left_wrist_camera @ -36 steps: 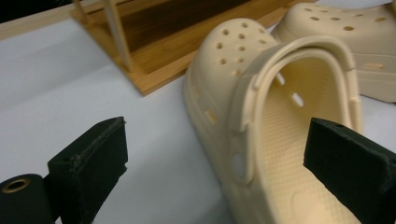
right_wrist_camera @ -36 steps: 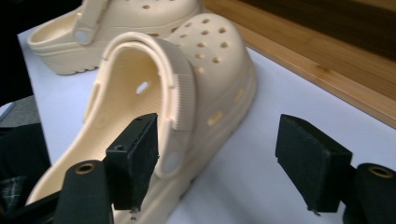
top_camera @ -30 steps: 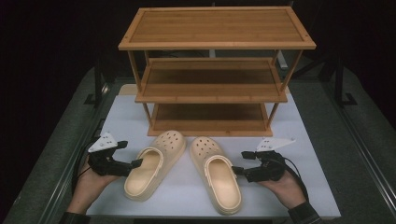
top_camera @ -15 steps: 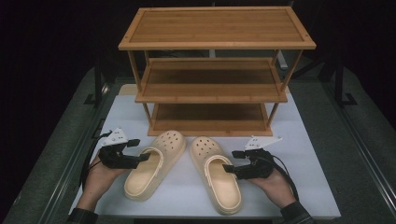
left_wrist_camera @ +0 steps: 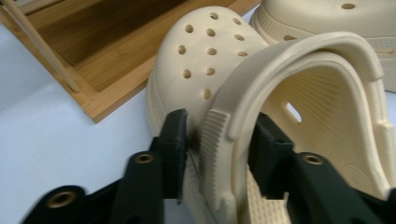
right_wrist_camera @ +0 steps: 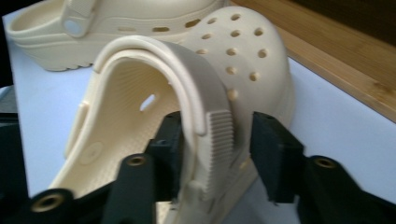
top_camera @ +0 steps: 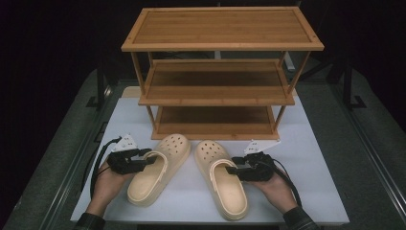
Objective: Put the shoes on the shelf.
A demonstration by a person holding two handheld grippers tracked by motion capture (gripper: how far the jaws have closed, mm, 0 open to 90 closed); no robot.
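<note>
both clogs lie just before the shelf (top_camera: 220,96). left gripper (left_wrist_camera: 219,154) and right gripper (right_wrist_camera: 217,149) straddle left clog (top_camera: 155,167) and right clog (top_camera: 222,179) sidewalls, jaws parted; soft rims could slip out.

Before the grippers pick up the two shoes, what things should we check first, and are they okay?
1. Left gripper around the left shoe's side wall: ok, one jaw outside, one inside.
2. Right gripper around the right shoe's side wall: ok, jaws straddle it.
3. Jaws squeezed tight: not ok, a gap shows beside the wall at each gripper.
4. Shoes flat on the table: ok, soles down, toes toward the rack.
5. Rack shelves free for shoes: ok, all three look bare.
6. Grip strong enough to lift: cannot tell.
</note>
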